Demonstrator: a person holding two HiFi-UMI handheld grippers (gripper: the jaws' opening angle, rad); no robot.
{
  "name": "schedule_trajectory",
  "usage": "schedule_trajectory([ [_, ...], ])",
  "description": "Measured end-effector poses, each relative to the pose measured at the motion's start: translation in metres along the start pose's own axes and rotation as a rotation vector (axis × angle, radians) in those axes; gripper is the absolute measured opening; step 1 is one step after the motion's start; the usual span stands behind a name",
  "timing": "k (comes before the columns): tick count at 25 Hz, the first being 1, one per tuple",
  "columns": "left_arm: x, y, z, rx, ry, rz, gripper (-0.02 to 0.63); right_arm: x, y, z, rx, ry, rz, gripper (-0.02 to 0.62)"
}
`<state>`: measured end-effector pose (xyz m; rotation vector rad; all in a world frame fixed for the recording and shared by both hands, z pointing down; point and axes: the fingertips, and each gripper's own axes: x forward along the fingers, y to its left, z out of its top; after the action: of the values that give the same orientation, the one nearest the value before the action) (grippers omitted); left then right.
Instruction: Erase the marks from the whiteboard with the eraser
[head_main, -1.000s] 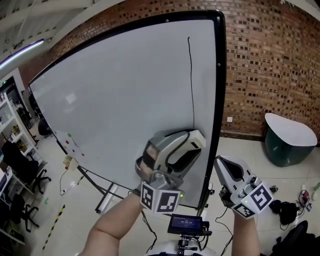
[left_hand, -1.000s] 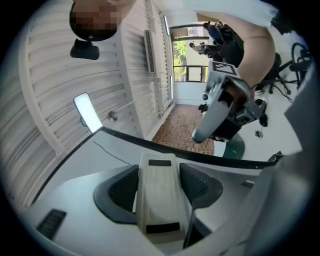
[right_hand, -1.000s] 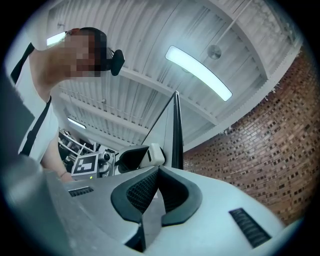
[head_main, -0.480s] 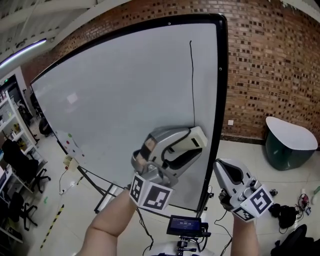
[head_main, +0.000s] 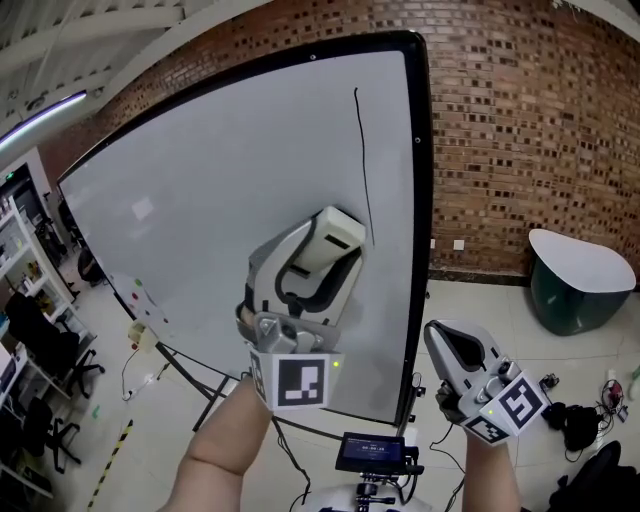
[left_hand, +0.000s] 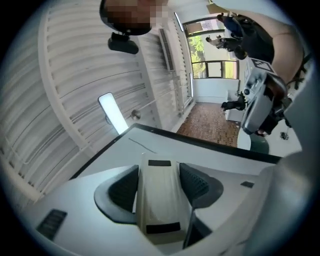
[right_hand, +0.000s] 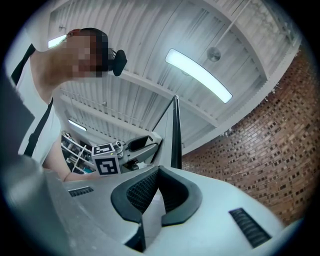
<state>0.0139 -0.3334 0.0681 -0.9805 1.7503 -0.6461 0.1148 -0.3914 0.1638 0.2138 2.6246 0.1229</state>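
Note:
A large whiteboard (head_main: 230, 200) in a black frame carries one thin black vertical mark (head_main: 362, 160) near its right edge. My left gripper (head_main: 322, 252) is shut on the cream eraser (head_main: 336, 232), which lies against the board at the mark's lower end. In the left gripper view the eraser (left_hand: 159, 197) sits between the dark pads (left_hand: 124, 189), with the mark (left_hand: 142, 145) just beyond it. My right gripper (head_main: 452, 342) hangs lower right, off the board, shut on nothing. In the right gripper view its pads (right_hand: 145, 192) meet.
A brick wall (head_main: 520, 120) stands behind the board. A white-topped dark green seat (head_main: 578, 278) is at the right, a small screen (head_main: 374, 450) on a stand below, cables and bags (head_main: 575, 420) on the floor, office chairs (head_main: 40, 350) at the left.
My left gripper has lifted the eraser up the board along the lower end of the mark and turned a little. The right gripper has stayed where it was.

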Motion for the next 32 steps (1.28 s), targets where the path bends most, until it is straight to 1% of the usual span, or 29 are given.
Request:
schedule_trajectory([
  [1, -0.001, -0.015, 0.004, 0.036, -0.006, -0.043, 0.279, -0.001, -0.001, -0.001, 0.003, 0.001, 0.0, 0.02],
  [4, -0.009, -0.062, 0.014, 0.166, -0.062, -0.199, 0.281, 0.001, -0.002, -0.003, 0.009, 0.007, 0.005, 0.02],
  [5, -0.012, -0.072, 0.015, 0.206, -0.076, -0.233, 0.282, 0.001, -0.002, -0.004, 0.011, 0.008, 0.006, 0.02],
  [6, -0.013, -0.077, 0.016, 0.232, -0.082, -0.25, 0.282, 0.001, -0.002, -0.003, 0.012, 0.008, 0.005, 0.02],
  [7, -0.012, -0.076, 0.016, 0.235, -0.083, -0.254, 0.282, 0.001, -0.001, -0.003, 0.011, 0.008, 0.005, 0.02],
  [10, -0.002, -0.054, 0.018, 0.156, -0.079, -0.219, 0.282, 0.0, 0.001, 0.0, -0.001, 0.005, 0.011, 0.02],
  [16, 0.018, 0.019, 0.024, 0.071, -0.052, -0.036, 0.282, -0.001, 0.005, 0.017, -0.045, 0.004, 0.022, 0.02],
  [17, 0.021, 0.03, 0.027, 0.051, -0.055, -0.003, 0.282, 0.001, 0.005, 0.022, -0.058, 0.002, 0.027, 0.02],
  [19, 0.028, 0.049, 0.036, 0.002, -0.097, 0.05, 0.282, 0.007, 0.005, 0.033, -0.092, -0.002, 0.047, 0.02],
  [21, 0.033, 0.055, 0.039, -0.027, -0.112, 0.06, 0.282, 0.014, 0.007, 0.044, -0.124, -0.007, 0.073, 0.02],
  [22, 0.033, 0.052, 0.038, -0.015, -0.1, 0.052, 0.282, 0.017, 0.008, 0.048, -0.136, -0.009, 0.085, 0.02],
  [24, 0.028, 0.036, 0.036, 0.057, -0.068, 0.021, 0.281, 0.022, 0.011, 0.053, -0.149, -0.015, 0.107, 0.02],
  [25, 0.025, 0.024, 0.036, 0.099, -0.062, -0.007, 0.281, 0.025, 0.014, 0.055, -0.151, -0.018, 0.117, 0.02],
  [29, 0.011, -0.033, 0.037, 0.238, -0.081, -0.178, 0.281, 0.036, 0.027, 0.051, -0.148, -0.015, 0.151, 0.02],
  [31, 0.001, -0.053, 0.032, 0.271, -0.082, -0.257, 0.282, 0.04, 0.035, 0.046, -0.154, -0.009, 0.169, 0.02],
  [32, -0.003, -0.057, 0.029, 0.272, -0.08, -0.281, 0.282, 0.041, 0.039, 0.044, -0.158, -0.007, 0.177, 0.02],
])
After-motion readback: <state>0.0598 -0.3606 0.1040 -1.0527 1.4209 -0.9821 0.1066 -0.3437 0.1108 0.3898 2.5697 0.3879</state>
